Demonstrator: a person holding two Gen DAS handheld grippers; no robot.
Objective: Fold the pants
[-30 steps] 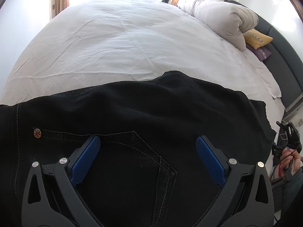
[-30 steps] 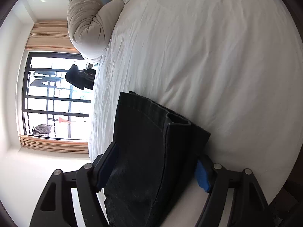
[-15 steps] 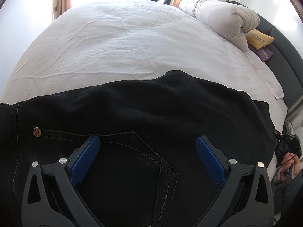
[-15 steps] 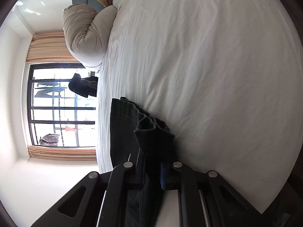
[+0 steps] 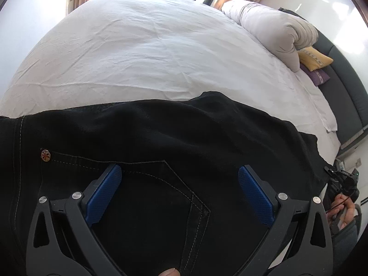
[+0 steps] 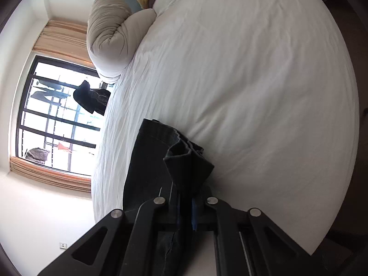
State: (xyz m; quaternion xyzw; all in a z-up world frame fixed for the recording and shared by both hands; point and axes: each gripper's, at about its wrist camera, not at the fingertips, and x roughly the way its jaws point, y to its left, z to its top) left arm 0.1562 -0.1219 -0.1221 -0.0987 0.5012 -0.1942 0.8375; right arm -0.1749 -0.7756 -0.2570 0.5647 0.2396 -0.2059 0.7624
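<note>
White, lightly creased bedsheet (image 5: 142, 53) covers a wide bed that fills most of both views, with a rolled pale-grey duvet (image 5: 273, 30) at its far right end, a yellow cushion (image 5: 314, 58) and a purple cushion (image 5: 316, 77) tucked beside it against a dark headboard. Behind the bed, a black-framed window (image 6: 55, 119) sits between peach curtains.

Black denim pants (image 5: 184, 142) lie flat across the near edge of the bed, pale stitching outlining a back pocket and a copper rivet (image 5: 45, 155) showing at the left.

Above the pocket area hangs the left gripper (image 5: 179, 188), its blue-padded jaws spread wide apart with nothing pressed between them.

At the right end of the garment, the right gripper (image 6: 185, 203) has its jaws squeezed together on a bunched fold of the pants (image 6: 184, 161), the cloth puckering up just past the tips. From the left wrist view, the person's right hand (image 5: 342, 214) is seen at the far right edge holding that tool.
</note>
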